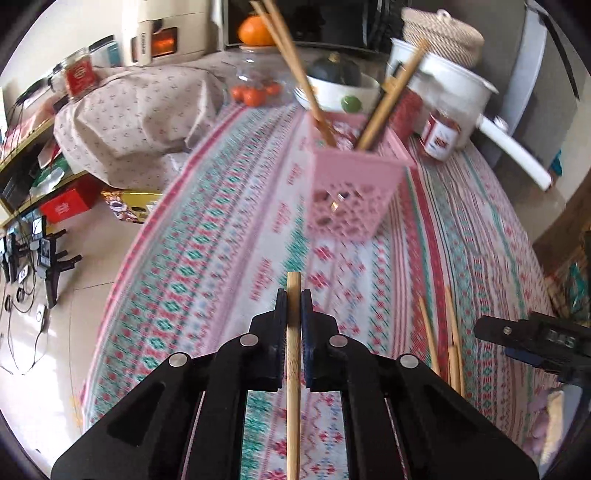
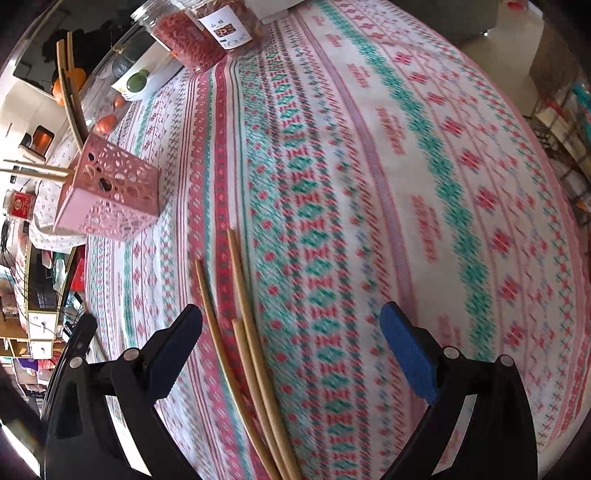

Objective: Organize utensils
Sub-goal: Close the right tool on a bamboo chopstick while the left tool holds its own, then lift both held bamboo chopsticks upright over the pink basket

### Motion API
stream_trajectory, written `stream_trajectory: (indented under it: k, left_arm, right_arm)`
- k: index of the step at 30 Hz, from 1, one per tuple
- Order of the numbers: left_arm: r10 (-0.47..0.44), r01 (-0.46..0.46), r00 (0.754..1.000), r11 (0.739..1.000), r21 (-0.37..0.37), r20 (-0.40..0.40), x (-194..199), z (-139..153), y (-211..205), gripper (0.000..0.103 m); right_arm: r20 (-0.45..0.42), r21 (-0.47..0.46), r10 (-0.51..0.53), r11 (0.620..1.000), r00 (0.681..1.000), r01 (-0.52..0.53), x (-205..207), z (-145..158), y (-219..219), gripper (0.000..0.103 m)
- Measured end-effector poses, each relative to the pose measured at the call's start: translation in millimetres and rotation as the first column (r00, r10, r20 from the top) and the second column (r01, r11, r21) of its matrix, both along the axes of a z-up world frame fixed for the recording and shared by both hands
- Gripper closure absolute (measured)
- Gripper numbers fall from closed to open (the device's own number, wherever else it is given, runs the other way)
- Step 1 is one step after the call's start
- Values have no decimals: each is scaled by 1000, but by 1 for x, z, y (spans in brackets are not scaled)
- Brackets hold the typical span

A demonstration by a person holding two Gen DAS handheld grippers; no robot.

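One chopstick pinched in left gripper, pads pressed flat on both sides, stick running lengthwise along the fingers with its blunt end poking just past the tips. Gripped that way probably so it can be tipped end-first into pink holder, landmark for everything below. Left gripper sits on the near side of holder, apart from it, angled down, stick clear of the cloth.

Already several chopsticks standing in holder, leaning out over its rim at different slants; perforated walls, upright on the table. Judged partway through: some sorted, some not.

Nearside and right of holder: loose chopsticks lying on tablecloth, roughly parallel, touching one another. Right gripper above them with jaws spread wide, nothing between the pads, sticks lying closer to its left finger. Looks staged for the next pick; would need shifting left to centre on one stick. Risk: catching two at once, since they touch.

Surface: patterned cloth in pink, red and green bands, no slack visible near the sticks. Beyond holder: bowl, white pot, red-filled jars, small oranges. Left of holder: tiled floor, cluttered shelves. Strong motion blur in both views.
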State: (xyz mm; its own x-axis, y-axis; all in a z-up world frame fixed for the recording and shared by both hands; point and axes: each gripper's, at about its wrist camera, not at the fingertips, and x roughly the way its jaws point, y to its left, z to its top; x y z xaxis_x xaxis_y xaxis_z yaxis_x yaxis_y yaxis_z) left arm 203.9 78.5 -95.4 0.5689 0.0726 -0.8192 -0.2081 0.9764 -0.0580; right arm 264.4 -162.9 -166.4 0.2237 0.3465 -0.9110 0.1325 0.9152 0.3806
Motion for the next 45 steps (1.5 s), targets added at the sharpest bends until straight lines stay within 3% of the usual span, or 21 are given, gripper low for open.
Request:
stream_trajectory:
  k: [6, 11, 16, 18, 20, 22, 25, 29, 36, 45]
  left_arm:
    - [32, -32, 999, 999, -14, 24, -4, 13, 25, 97]
    - [51, -50, 998, 998, -30, 30, -4, 16, 37, 97]
    - [62, -61, 998, 997, -43, 19, -2, 14, 43, 97]
    - [60, -60, 998, 997, -41, 21, -2, 15, 43, 97]
    - [58, -57, 998, 998, -38, 23, -3, 15, 42, 97]
    - [56, -55, 998, 998, -44, 27, -3, 15, 43, 97]
    - [58, -55, 997, 996, -69, 42, -3, 18, 46, 97]
    - [59, -47, 995, 988, -148, 78, -4, 25, 53, 97]
    - [71, -43, 986, 983, -180, 152, -8, 39, 54, 97]
    - [86, -26, 960, 975, -219, 267, -18, 69, 56, 97]
  right_arm:
    - [13, -28, -5, 1000, 1000, 6, 24, -4, 19, 13]
    - [61, -156, 45, 987, 997, -35, 33, -1, 43, 38]
    - [117, -333, 147, 937, 982, -101, 31, -2, 74, 60]
    - [154, -359, 196, 924, 969, -130, 28, -2, 88, 90]
    - [159, -376, 225, 914, 961, -152, 28, -2, 99, 97]
    - [165, -362, 218, 921, 962, -146, 29, -2, 99, 97]
    - [176, -248, 159, 962, 971, -113, 33, 1, 80, 98]
    - [247, -168, 107, 984, 963, -66, 31, 22, 62, 98]
    - [409, -74, 52, 997, 911, -24, 7, 77, 46, 97]
    - [531, 20, -1, 1000, 847, -11, -21, 129, 23, 98]
